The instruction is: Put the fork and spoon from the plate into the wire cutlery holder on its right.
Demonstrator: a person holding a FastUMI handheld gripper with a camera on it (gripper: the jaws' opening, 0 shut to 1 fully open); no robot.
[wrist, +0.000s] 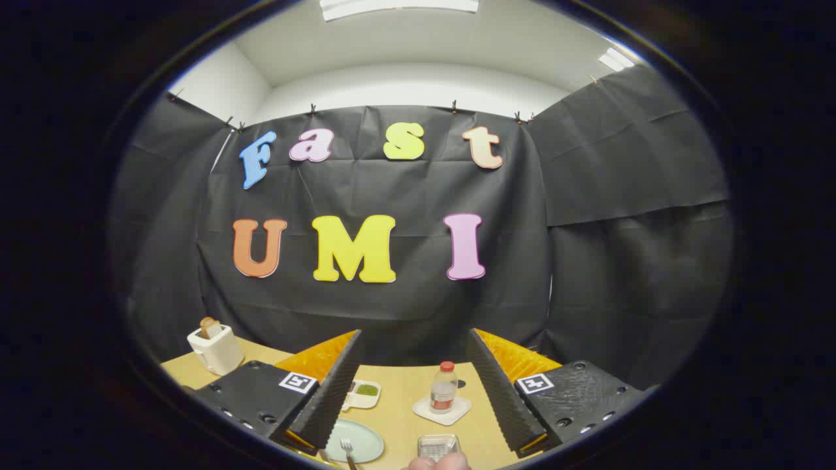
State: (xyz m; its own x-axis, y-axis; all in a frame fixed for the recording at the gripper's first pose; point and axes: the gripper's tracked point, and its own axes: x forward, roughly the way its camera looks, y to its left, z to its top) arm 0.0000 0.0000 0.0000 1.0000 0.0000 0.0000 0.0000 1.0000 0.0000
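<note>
**Fork on the plate, fingers wide apart above the table**

The gripper [415, 385] has two black fingers [330, 398] with bumpy ridges on the inside and orange backs. They are spread wide apart and hold nothing. Each one has a small black-and-white square tag [298, 382] on its black base. The pattern on the tags is not writing that can be read.

Low in the picture, between the fingers, is a wooden table [398, 411]. A round, pale green plate [362, 440] sits at the lower middle, just inside the left finger. A silver fork [347, 450] lies on the plate with its prongs pointing away. Its handle runs off the bottom of the picture. A thin shiny piece shows by the plate's left side, but it is too hidden to tell if it is the spoon.

To the right of the plate, apart from it, is the wire cutlery holder [437, 446]. It is a small, silver, boxy basket made of metal mesh. Right below it, at the very bottom, a bit of a person's hand [439, 463] peeks in.

Farther back on the table stands a clear bottle [444, 387] with a red cap, on a white square coaster [442, 411]. Its label is too small to read. To the left of it is a little white tray [363, 394] with something green in it.

At the lower left, past the left finger, sits a cream-white toaster [215, 349] with a slice of bread [209, 326] sticking up.
</note>
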